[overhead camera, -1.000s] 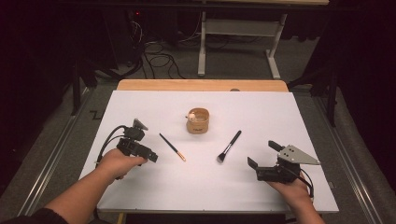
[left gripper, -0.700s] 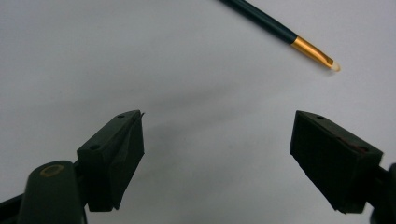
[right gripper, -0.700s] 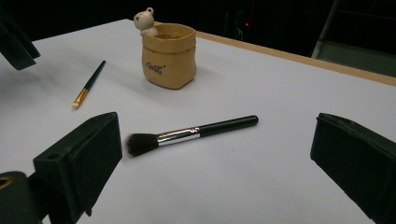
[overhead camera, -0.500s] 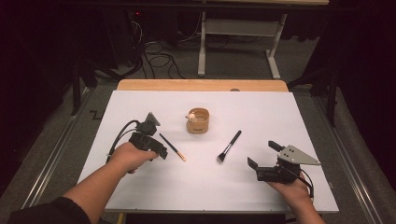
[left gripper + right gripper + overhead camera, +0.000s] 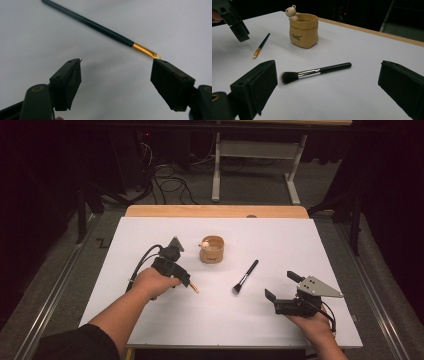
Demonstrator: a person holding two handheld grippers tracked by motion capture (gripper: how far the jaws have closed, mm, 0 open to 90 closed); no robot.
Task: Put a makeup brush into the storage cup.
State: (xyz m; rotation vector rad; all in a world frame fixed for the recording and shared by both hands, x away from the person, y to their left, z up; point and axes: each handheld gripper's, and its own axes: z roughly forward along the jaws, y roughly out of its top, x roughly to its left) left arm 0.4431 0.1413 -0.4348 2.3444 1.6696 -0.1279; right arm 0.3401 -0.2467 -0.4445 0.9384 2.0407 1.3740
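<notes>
Closing in on the thin brush [image 5: 100,27], lying left of the bear pot [image 5: 212,250] on the white table [image 5: 300,245].

Left gripper [image 5: 186,281] right above it, jaws narrowing but apart, nothing pinched yet. Best to straddle the dark handle, not the gold ferrule, then squeeze. Right gripper [image 5: 280,285] spread wide, idle near the fluffy brush [image 5: 314,72].

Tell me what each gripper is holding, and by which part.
Nothing is held. The left gripper stands open just short of the thin brush; the right gripper is open and empty.
</notes>
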